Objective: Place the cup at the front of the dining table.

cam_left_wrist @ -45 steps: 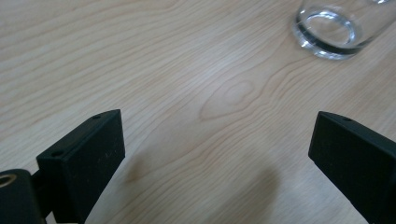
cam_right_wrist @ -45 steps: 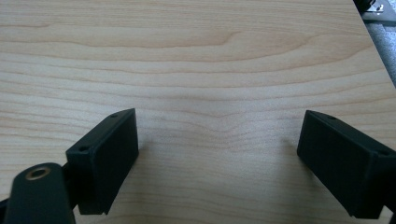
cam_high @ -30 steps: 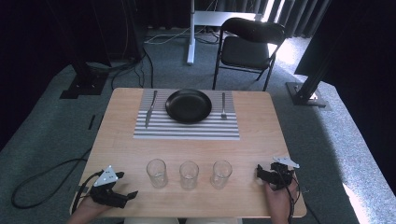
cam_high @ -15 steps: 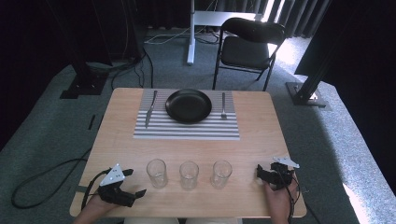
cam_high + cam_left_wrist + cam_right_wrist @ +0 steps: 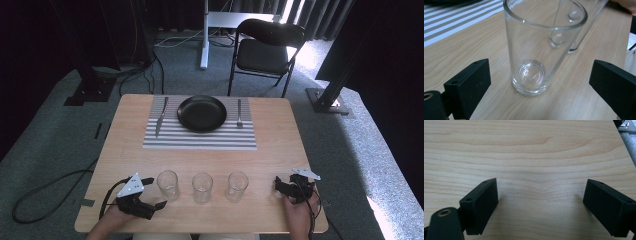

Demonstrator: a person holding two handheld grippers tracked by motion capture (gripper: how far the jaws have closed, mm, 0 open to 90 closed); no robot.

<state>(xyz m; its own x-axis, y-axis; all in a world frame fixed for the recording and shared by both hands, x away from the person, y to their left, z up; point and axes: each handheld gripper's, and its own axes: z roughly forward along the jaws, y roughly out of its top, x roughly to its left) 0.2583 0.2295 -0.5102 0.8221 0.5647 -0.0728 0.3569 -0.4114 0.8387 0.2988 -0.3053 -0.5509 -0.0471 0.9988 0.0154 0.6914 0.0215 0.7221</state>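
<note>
The left tool (image 5: 536,85), jaws spread wide, frames the leftmost glass (image 5: 534,50) standing upright on the counter (image 5: 200,160); being rigid, smooth, slippery and breakable, it probably wants a gentle squeeze across its lower wall.

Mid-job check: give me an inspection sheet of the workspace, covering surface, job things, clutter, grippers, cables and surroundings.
Surface: wooden table, bare along its near right part.
Job's things: three empty glasses in a row near the front edge; the left glass stands upright between the open jaws of the left gripper, not yet clamped.
Other items: striped placemat with black plate, knife on its left, fork on its right.
Clutter: nothing seen.
Grippers: left open at the left glass; right gripper open over bare wood, holding nothing.
Cables: black cable loops on the floor, left.
Surroundings: black folding chair beyond the table, grey carpet.
</note>
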